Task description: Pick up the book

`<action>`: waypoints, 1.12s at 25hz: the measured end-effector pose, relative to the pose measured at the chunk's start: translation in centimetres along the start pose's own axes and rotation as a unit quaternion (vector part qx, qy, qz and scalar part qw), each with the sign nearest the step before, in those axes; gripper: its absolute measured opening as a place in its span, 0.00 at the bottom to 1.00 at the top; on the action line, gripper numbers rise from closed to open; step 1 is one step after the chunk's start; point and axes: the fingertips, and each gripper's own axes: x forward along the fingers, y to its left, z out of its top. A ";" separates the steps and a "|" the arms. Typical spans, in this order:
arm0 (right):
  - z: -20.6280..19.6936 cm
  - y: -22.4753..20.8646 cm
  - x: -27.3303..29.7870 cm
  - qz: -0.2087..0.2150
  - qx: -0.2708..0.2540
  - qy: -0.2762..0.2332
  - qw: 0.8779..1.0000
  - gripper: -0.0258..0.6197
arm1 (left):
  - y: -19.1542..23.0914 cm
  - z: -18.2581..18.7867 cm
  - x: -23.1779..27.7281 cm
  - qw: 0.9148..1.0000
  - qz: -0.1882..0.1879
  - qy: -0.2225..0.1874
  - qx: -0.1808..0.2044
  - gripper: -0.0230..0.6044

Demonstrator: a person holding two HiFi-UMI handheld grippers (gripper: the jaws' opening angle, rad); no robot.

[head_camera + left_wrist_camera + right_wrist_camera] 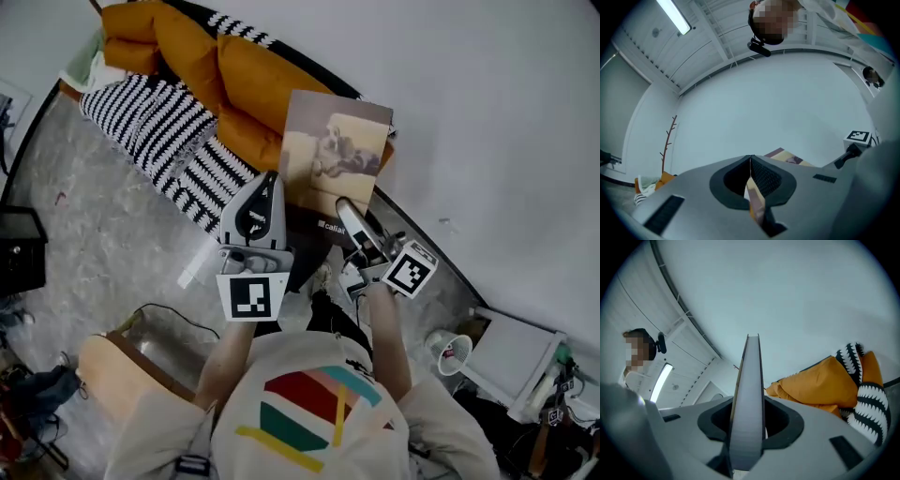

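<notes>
2 grippers hold 1 book (333, 150) up in the air, in front of a white wall (487, 112) and above a grey mottled floor (103, 234). We hold 1 gripper in each hand, and each carries 1 cube with square markers.

We see the left gripper (272, 180) at the book's lower left edge. In the left gripper view its 2 jaws are pressed together, tips meeting, with a thin tan edge of the book pinched between the pads.

We see the right gripper (345, 204) at the book's bottom edge, near the right corner. In the right gripper view its jaws stand partly apart, clamped on the thick grey edge of the book, which rises upright between the pads.

Behind the book lie at least 2 orange cushions (253, 84) and 1 black-and-white striped blanket (159, 122).

1 white cup-like thing (453, 352) stands low at the right of the head view. What is in it is too small to tell.
</notes>
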 end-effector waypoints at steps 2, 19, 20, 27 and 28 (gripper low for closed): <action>1.4 1.7 0.6 0.021 -0.009 -0.016 1.000 0.28 | 1.0 0.7 0.1 1.000 0.013 -0.004 0.010 0.05; 4.4 7.8 0.3 0.104 -0.021 -0.054 0.993 0.28 | 2.3 4.3 0.0 0.998 0.040 -0.027 0.043 0.05; 4.5 7.8 0.3 0.105 -0.022 -0.054 0.993 0.28 | 2.4 4.4 0.0 0.998 0.041 -0.029 0.044 0.05; 5.3 8.2 0.0 0.109 -0.014 -0.065 0.992 0.28 | 2.4 4.7 0.2 0.997 0.044 -0.032 0.047 0.05; 5.4 8.2 -0.1 0.109 -0.015 -0.065 0.992 0.28 | 2.4 4.7 0.2 0.997 0.045 -0.030 0.047 0.05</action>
